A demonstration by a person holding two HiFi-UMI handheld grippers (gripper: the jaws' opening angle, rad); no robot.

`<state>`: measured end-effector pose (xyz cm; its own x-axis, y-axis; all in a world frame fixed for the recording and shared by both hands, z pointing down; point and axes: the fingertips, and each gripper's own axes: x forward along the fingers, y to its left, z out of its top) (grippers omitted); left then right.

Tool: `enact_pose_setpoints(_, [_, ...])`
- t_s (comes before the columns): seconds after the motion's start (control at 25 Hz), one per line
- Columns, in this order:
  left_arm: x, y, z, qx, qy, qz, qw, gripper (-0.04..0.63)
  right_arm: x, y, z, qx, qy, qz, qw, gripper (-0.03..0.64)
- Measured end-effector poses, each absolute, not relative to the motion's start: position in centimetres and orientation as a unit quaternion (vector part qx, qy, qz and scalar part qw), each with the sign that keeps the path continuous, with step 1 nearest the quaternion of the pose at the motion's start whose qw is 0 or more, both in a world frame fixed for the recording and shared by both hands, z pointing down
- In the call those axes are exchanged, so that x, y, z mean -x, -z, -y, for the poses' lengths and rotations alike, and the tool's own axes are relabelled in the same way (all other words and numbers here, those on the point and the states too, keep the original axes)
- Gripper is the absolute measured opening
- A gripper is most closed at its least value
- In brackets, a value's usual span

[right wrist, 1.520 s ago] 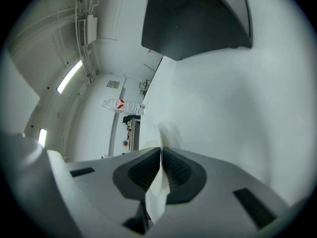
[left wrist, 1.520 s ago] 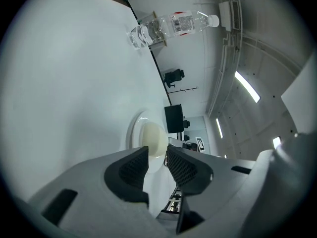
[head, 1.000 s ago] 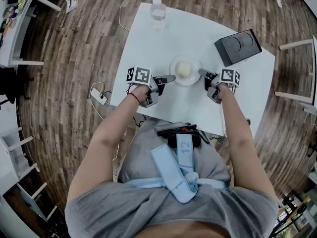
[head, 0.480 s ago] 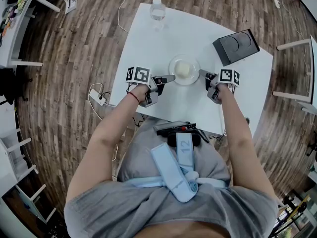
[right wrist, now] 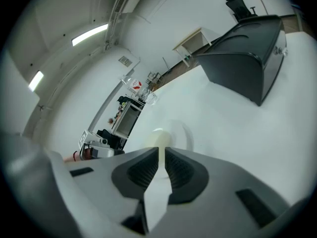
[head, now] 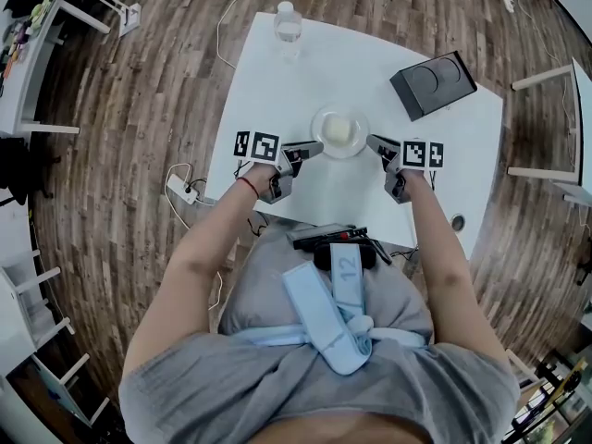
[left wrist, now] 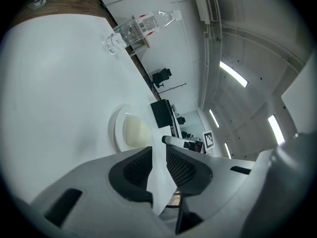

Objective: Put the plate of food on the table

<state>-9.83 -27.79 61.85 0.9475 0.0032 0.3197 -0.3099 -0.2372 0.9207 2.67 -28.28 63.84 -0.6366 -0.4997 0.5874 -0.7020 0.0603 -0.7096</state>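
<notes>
With the round white plate of pale food (head: 339, 131) resting on the white worktop (head: 277, 91), placing looks done, and the left hand-held gripper (head: 313, 146) and right hand-held gripper (head: 373, 141) flank it, jaws barely parted and empty, so backing away seems next.

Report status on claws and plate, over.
Left claw, right claw: narrowly open, empty, either side of round white plate. Plate with pale food mound sits on white table. Black box, clear plastic bottle well clear.
</notes>
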Motion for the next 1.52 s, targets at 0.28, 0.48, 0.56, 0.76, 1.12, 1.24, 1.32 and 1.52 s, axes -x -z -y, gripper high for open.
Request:
enact_pose_setpoints(0.28, [10.3,-60.9,27.5,-0.826,-0.137,0.102,0.536,0.069,0.4,-60.9,26.8,-0.414,-0.453,0.782,0.108,0.038])
enact_pose_setpoints(0.48, [10.8,-60.2,26.7,-0.862,-0.138,0.102,0.477,0.064,1.8,-59.6,25.2,-0.414,-0.421,0.800,0.108,0.038])
enact_pose_setpoints(0.56, [10.9,-59.6,26.2,-0.871,-0.129,0.100,0.463,0.064,1.9,-59.0,24.6,-0.420,-0.413,0.802,0.098,0.038])
enact_pose_setpoints(0.76, [11.2,-58.6,24.3,-0.897,-0.133,0.091,0.411,0.064,2.2,-58.1,22.4,-0.429,-0.380,0.816,0.083,0.038])
enact_pose_setpoints(1.12, [11.6,-56.5,20.7,-0.943,-0.117,0.054,0.307,0.064,2.8,-55.9,19.0,-0.437,-0.330,0.837,0.011,0.038])
enact_pose_setpoints(1.24, [11.5,-55.8,20.2,-0.947,-0.101,0.046,0.302,0.064,3.0,-55.9,18.1,-0.436,-0.327,0.839,0.008,0.038])
enact_pose_setpoints(1.32, [11.4,-55.3,20.1,-0.948,-0.091,0.041,0.302,0.064,3.3,-55.8,17.6,-0.434,-0.321,0.842,0.009,0.038])
enact_pose_setpoints(1.52, [11.1,-55.1,20.3,-0.948,-0.090,0.040,0.302,0.064,3.8,-55.5,17.3,-0.436,-0.312,0.844,0.018,0.038])
